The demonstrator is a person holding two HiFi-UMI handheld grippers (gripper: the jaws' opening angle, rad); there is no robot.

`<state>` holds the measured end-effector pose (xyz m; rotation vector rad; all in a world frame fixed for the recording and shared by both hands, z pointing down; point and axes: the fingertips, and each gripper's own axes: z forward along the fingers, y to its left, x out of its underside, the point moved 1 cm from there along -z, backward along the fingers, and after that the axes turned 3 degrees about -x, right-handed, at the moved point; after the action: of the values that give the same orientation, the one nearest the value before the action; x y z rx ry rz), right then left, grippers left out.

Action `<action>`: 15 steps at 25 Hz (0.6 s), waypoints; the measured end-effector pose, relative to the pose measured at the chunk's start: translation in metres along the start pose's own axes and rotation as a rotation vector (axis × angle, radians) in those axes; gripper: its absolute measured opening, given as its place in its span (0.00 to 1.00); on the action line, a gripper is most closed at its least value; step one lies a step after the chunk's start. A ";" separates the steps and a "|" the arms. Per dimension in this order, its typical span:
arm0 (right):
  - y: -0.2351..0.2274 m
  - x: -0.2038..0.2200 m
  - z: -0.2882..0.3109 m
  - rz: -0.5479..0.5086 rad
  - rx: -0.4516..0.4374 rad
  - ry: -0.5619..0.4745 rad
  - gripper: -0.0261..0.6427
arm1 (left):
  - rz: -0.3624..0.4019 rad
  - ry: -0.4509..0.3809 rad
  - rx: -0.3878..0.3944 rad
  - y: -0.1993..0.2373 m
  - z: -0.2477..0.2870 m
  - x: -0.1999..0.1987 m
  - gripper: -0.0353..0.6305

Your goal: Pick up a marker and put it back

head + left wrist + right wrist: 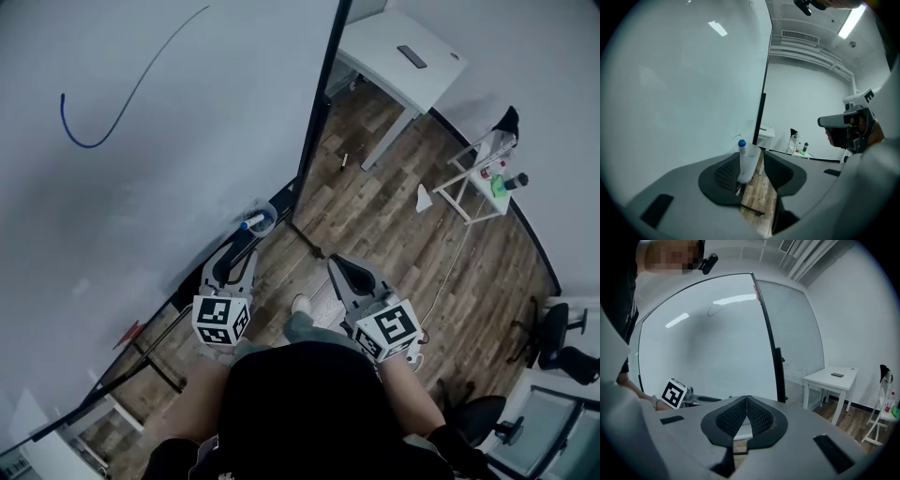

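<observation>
At the whiteboard's (141, 187) lower edge, the blue-capped marker (249, 224) sat in a pale cup (267, 217). It looked light, stiff and slick, probably best pinched below the cap. The left gripper (236, 255) gaped empty before it; the right gripper's (336, 264) fingers were closed.

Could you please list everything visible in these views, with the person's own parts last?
whiteboard: one, white, left, bearing a blue line
marker: one, blue-capped, in a translucent holder at the whiteboard's lower edge
table: one, white, upper right, dark flat item on it
rack: one, white, far right, holding bottles
chairs: two, black, lower right
floor: brown wood
left tongs: grey, open, empty, short of the holder
right tongs: grey, shut, empty
</observation>
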<state>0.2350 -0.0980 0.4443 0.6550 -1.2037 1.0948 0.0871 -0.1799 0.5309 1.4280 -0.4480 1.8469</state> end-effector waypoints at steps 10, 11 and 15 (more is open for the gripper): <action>-0.068 -0.001 0.018 0.011 -0.036 0.065 0.08 | -0.009 0.001 -0.099 0.011 0.055 -0.011 0.30; -0.071 0.000 0.020 0.011 -0.041 0.068 0.08 | -0.009 0.000 -0.104 0.012 0.058 -0.012 0.28; -0.076 0.003 0.023 0.013 -0.065 0.078 0.08 | 0.002 -0.002 -0.120 0.011 0.063 -0.015 0.18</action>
<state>0.2956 -0.1454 0.4646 0.5505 -1.1728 1.0778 0.1231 -0.2347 0.5388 1.3497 -0.5521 1.7888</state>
